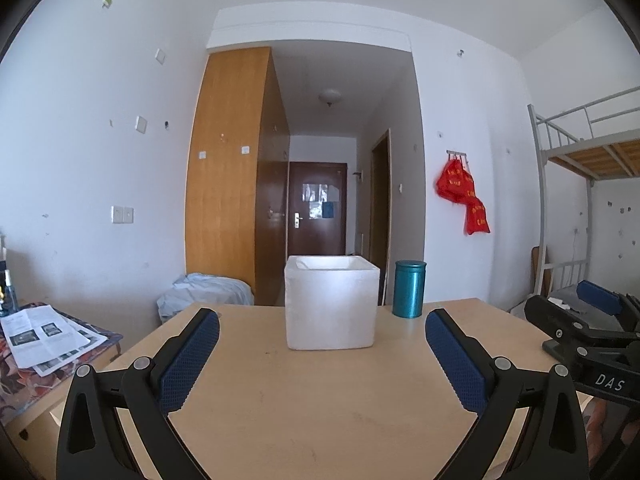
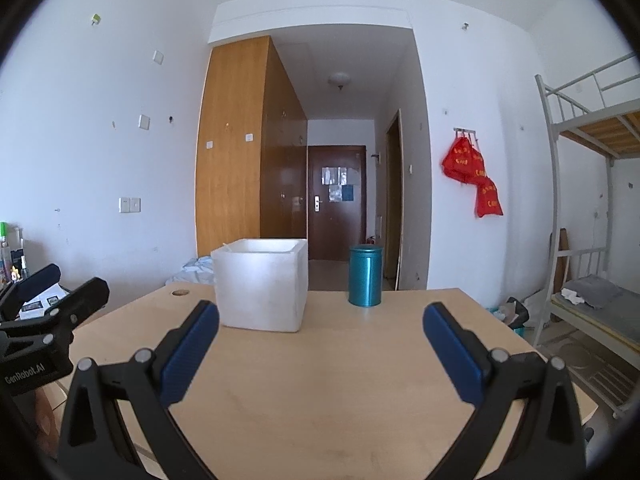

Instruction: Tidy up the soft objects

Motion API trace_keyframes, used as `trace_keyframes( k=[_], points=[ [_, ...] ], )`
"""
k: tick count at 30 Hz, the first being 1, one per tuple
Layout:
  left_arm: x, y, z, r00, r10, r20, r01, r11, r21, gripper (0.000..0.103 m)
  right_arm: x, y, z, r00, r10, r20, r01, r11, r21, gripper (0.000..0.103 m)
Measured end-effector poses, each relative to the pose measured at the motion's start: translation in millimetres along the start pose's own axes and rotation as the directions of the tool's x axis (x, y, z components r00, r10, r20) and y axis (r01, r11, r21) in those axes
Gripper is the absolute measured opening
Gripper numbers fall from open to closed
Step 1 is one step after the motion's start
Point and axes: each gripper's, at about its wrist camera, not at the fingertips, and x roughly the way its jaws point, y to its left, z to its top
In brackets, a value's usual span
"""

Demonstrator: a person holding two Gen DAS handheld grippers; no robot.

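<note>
White foam box point(image 1: 332, 304) dead ahead of my left gripper point(image 1: 322, 354), toward table's point(image 1: 320, 420) far edge; right gripper point(image 2: 320, 350) faces teal canister point(image 2: 365, 276); both jaws wide apart, empty

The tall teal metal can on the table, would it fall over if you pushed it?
Probably: the tall teal metal can stands upright, taller than wide, so a high push may tip it. Its round sides suggest it would then roll. The smooth surface looks slippery.
</note>
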Motion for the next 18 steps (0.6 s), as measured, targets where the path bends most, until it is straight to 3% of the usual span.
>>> trace_keyframes(
  k=[18],
  points=[
    [3.9, -1.1, -1.0, 1.000, -0.006, -0.012, 0.006, 1.000, 0.004, 0.103, 0.7, -1.0, -1.1, 1.000, 0.002, -0.018, -0.002, 1.000, 0.005, 0.103]
  ],
)
